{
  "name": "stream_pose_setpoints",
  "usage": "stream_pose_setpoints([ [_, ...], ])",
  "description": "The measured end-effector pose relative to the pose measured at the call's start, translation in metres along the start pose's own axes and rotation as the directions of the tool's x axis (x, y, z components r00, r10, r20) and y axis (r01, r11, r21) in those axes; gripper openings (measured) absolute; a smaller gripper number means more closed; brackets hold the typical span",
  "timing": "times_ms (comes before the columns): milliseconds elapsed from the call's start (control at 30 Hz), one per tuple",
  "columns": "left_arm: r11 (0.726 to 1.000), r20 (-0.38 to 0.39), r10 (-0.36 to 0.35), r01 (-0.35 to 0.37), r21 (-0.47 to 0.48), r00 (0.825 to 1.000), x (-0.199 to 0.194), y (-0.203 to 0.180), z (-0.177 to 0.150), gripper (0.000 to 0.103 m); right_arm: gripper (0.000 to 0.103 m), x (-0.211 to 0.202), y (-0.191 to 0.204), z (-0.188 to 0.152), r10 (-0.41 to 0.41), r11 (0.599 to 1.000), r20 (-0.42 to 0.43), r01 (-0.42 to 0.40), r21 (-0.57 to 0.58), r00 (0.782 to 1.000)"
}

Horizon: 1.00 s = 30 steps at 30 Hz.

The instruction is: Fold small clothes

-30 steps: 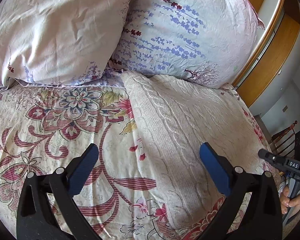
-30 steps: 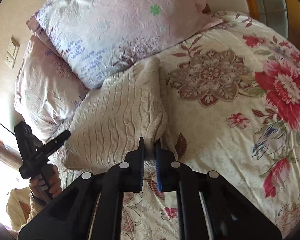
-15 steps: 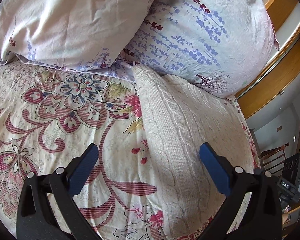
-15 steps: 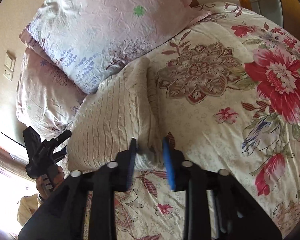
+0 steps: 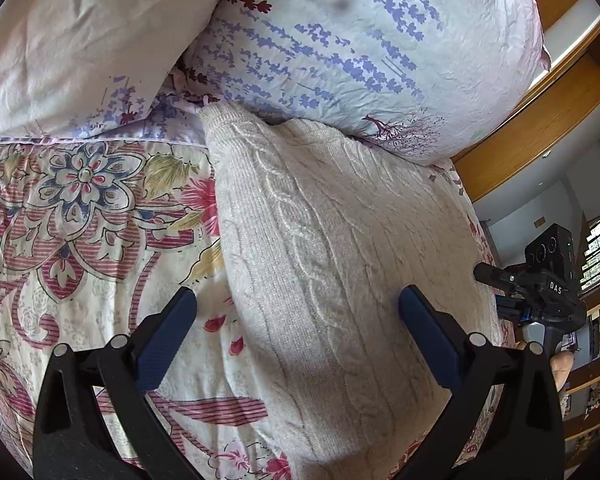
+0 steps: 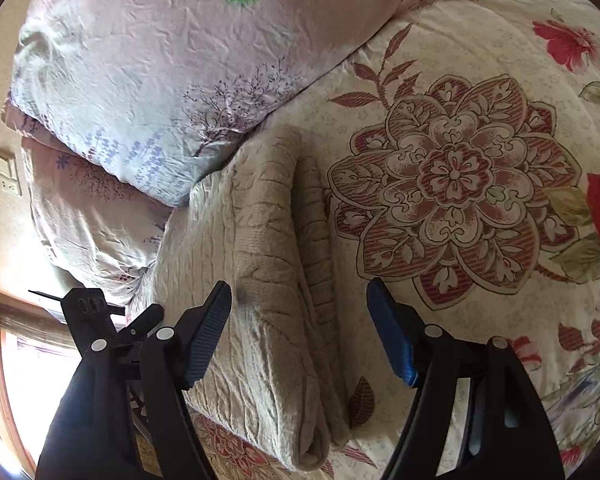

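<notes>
A cream cable-knit sweater (image 5: 332, 264) lies folded on the floral bedspread (image 5: 80, 216), its far end against the pillows. My left gripper (image 5: 296, 320) is open and empty, just above the sweater's near left part. In the right wrist view the sweater (image 6: 260, 280) shows stacked folded layers along its right edge. My right gripper (image 6: 300, 320) is open and empty, its fingers either side of that folded edge. The left gripper shows at the left of this view (image 6: 100, 320).
Two lavender-print pillows (image 5: 340, 40) (image 5: 80, 40) lie at the head of the bed, touching the sweater's far end. A wooden frame (image 5: 540, 128) runs at the right. The bedspread (image 6: 460, 184) stretches right of the sweater. A wall switch (image 6: 6, 172) is at far left.
My right gripper was shut on the sweater's folded edge, then opened wide and let it go. Both grippers moved closer to the sweater and pillows. The left gripper stayed open.
</notes>
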<state>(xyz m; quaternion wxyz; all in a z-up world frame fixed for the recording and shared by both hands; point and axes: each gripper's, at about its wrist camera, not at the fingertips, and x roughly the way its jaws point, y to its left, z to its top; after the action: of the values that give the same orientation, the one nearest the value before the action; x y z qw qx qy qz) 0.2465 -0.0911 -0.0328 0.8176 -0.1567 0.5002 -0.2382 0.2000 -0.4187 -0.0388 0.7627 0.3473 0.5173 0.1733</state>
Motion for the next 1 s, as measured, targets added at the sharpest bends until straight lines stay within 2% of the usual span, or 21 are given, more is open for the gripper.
stream_pose_setpoints([
  [100,0.998,-0.023,-0.066,0.066,-0.015,0.998,0.012,-0.008,0.005,0.082,0.072,0.005,0.004,-0.001,0.029,0.999,-0.01,-0.029,-0.018,1.0],
  [200,0.997,-0.018,-0.063,0.063,-0.034,0.998,0.016,-0.012,0.007,0.08,0.069,0.012,0.005,-0.003,0.091,0.996,-0.031,-0.091,-0.011,0.995],
  [400,1.0,0.013,-0.01,0.01,-0.003,1.0,0.017,-0.019,0.003,0.08,0.066,0.026,0.005,-0.005,0.147,0.989,-0.005,-0.147,0.007,0.989],
  [467,0.999,0.022,0.02,-0.02,0.026,1.0,0.02,-0.028,0.001,0.08,0.059,0.027,0.005,-0.005,0.149,0.989,0.004,-0.149,0.009,0.989],
  [533,0.998,0.029,0.034,-0.035,0.044,0.999,0.023,-0.033,0.0,0.078,0.059,0.03,0.005,-0.004,0.144,0.989,0.012,-0.145,0.014,0.989],
  [767,0.994,0.06,0.055,-0.061,0.088,0.997,0.025,-0.042,-0.001,0.063,0.058,0.039,0.014,-0.01,0.121,0.993,0.031,-0.12,-0.009,0.992],
  [933,0.991,0.082,0.071,-0.08,0.11,0.994,0.026,-0.048,-0.001,0.057,0.043,0.042,0.009,-0.016,0.13,0.992,0.046,-0.129,-0.008,0.991],
  [1000,0.991,0.089,0.069,-0.079,0.111,0.994,0.024,-0.047,-0.001,0.051,0.038,0.043,0.009,-0.019,0.138,0.99,0.058,-0.138,-0.006,0.989],
])
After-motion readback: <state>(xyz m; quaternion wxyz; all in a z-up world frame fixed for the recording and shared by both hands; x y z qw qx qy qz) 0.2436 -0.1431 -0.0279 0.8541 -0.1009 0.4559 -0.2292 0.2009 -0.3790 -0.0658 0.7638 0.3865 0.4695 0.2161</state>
